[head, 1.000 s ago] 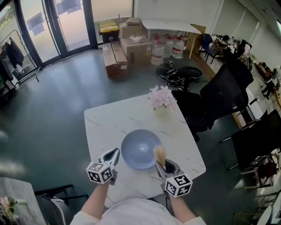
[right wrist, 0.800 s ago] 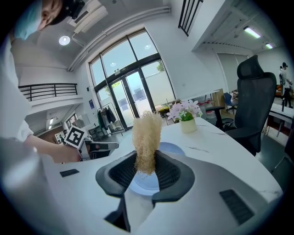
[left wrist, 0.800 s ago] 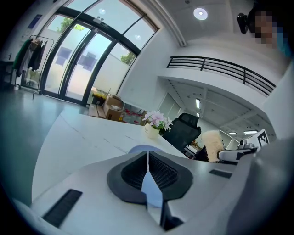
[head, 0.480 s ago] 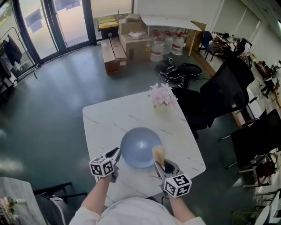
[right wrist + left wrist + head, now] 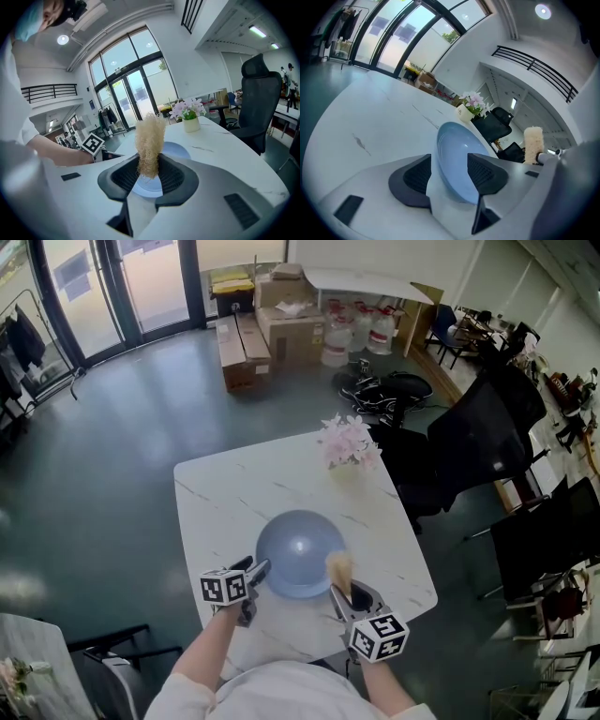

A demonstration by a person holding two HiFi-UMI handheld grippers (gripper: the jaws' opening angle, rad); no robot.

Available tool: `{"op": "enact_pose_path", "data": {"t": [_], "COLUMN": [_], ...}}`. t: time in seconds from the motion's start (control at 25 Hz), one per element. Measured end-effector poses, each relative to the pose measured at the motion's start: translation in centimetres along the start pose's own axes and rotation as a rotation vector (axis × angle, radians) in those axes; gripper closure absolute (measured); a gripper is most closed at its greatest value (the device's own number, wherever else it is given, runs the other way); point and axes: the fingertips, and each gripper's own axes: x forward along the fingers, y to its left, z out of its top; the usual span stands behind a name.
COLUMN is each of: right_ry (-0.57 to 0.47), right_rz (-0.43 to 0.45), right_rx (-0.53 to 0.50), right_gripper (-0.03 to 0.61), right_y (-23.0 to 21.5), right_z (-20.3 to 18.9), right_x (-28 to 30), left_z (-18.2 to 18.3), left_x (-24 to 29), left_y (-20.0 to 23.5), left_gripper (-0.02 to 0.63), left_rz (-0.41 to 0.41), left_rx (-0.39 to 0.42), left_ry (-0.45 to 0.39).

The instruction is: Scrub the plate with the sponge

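Blue plate on the white marble counter, near its front edge. Left gripper at the plate's left rim, jaws just now opening wide, rim between them, not clamped. Right gripper by the plate's right rim, jaws closed on a tan, fibrous sponge standing upright; contact with the plate unclear. Pink flowers at the counter's far edge, well apart from the plate.
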Motion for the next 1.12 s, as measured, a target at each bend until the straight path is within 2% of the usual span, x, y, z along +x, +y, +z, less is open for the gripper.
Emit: {"op": "enact_pose_path", "data": {"t": [0.36,0.56,0.68,0.76,1.0,1.12], "right_ry": [0.006,0.009,0.009,0.009,0.006,0.003], "right_rz": [-0.002,-0.010,-0.013,-0.014,-0.022,-0.025], "right_rx": [0.008,0.011,0.012,0.013,0.016,0.015], "right_gripper": [0.460,0.460,0.460,0.460,0.460,0.460], "right_y": [-0.1,-0.5,-0.6,-0.5,-1.0,-0.9], "right_z": [-0.2,-0.3,-0.3,-0.3,-0.3,-0.2], "right_x": [0.4,0.3,0.2,0.2,0.0,-0.1], "left_z": [-0.2,-1.0,-1.2,-1.3,-1.2,-1.2], "left_x": [1.6,2.5,2.8,2.7,2.8,2.6], "left_y": [0.7,1.2,1.4,1.6,2.2,2.6], "left_gripper": [0.382,0.383,0.436,0.514,0.538,0.559], "left_rz": [0.016,0.047,0.066,0.085,0.097,0.099], "left_rx": [-0.078,-0.071,-0.060,-0.056,-0.132,-0.221], "left_ry": [0.058,0.120,0.133,0.141,0.108,0.077]}}
